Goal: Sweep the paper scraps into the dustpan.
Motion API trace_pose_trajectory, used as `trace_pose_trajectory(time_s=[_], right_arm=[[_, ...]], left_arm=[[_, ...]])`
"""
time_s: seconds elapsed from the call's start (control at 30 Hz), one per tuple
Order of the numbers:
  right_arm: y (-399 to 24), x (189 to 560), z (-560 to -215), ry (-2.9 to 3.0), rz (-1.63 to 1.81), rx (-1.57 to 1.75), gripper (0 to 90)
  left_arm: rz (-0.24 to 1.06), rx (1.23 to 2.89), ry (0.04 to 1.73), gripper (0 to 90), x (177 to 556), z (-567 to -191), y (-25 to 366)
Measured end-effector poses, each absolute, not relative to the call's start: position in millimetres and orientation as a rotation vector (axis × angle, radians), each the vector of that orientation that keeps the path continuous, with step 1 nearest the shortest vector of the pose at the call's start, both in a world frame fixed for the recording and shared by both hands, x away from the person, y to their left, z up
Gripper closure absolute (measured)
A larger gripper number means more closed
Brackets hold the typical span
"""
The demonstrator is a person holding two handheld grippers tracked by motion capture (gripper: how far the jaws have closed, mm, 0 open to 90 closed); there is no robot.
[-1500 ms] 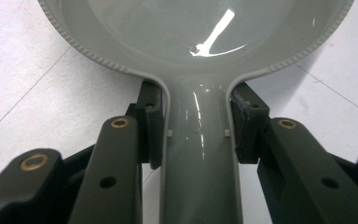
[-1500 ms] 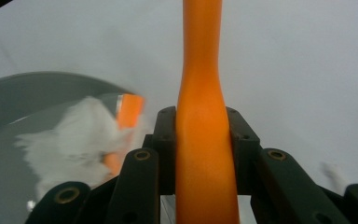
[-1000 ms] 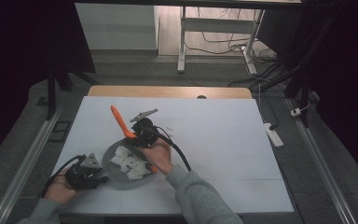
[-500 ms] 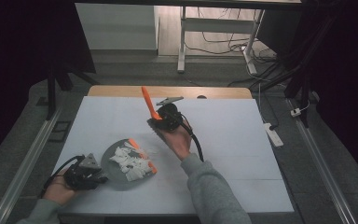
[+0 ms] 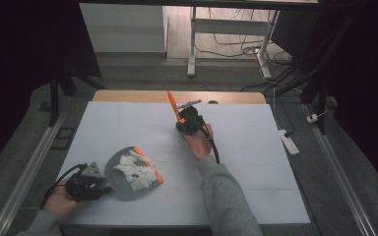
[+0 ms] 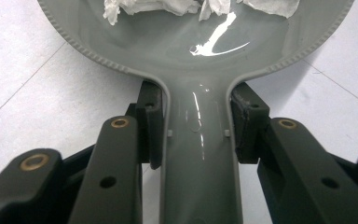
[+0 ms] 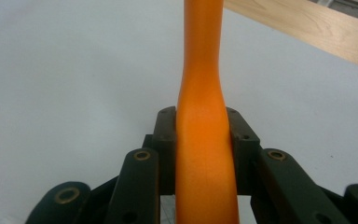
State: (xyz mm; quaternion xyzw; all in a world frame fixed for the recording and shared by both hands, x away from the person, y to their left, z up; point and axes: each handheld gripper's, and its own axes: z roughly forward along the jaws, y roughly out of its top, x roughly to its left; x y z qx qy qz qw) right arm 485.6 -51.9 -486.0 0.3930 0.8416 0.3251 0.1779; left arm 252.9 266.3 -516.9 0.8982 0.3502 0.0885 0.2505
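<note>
- The left hand-held gripper (image 5: 89, 184), a black linkage tool with brass-coloured pivot pins, is sitting at the near left corner of the counter (image 5: 256, 167), whose top is a pale, matte white sheet with faint seams.
- Its jaws are clamping the flat handle of a glossy grey plastic dustpan-like scoop (image 6: 200, 154); the two black pads are pressing on the handle's two edges, just behind where it flares into the round pan.
- The scoop's pan, resting on the counter, is showing a finely ribbed rim and a smooth, shiny inside that is catching a bright streak of light.
- Crumpled, torn scraps of white paper (image 5: 137, 173) are lying heaped in the pan, with small orange pieces (image 5: 150, 167) among them at the right edge.
- The right hand-held gripper (image 5: 187, 120) is hovering over the far middle of the counter, well apart from the scoop.
- Its jaws are closing tight on a smooth, matte orange plastic handle (image 7: 203, 140), rounded and slightly waisted, which is sticking up and away from the pads.
- A light wooden strip (image 5: 128, 96) is edging the counter's far side.
</note>
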Motion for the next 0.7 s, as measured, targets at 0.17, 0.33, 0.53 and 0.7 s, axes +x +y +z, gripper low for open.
trace_pose_trajectory(time_s=[0.17, 0.33, 0.53, 0.7], right_arm=[[-48.8, 487.1, -486.3, 2.413, 0.905, 1.116, 70.0], [-29.4, 474.5, -487.7, 2.499, 0.854, 1.029, 70.0], [-5.3, 448.9, -487.9, 2.609, 0.867, 0.938, 70.0], [12.8, 425.8, -488.0, 2.699, 0.912, 0.883, 70.0]], left_arm=[[0.244, 2.447, 0.952, 62.0, 253.5, -516.8, 265.3], [0.244, 2.447, 0.951, 62.0, 254.1, -516.8, 264.4], [0.242, 2.446, 0.953, 62.0, 255.1, -516.7, 262.9], [0.243, 2.445, 0.956, 62.0, 255.6, -516.6, 261.4]])
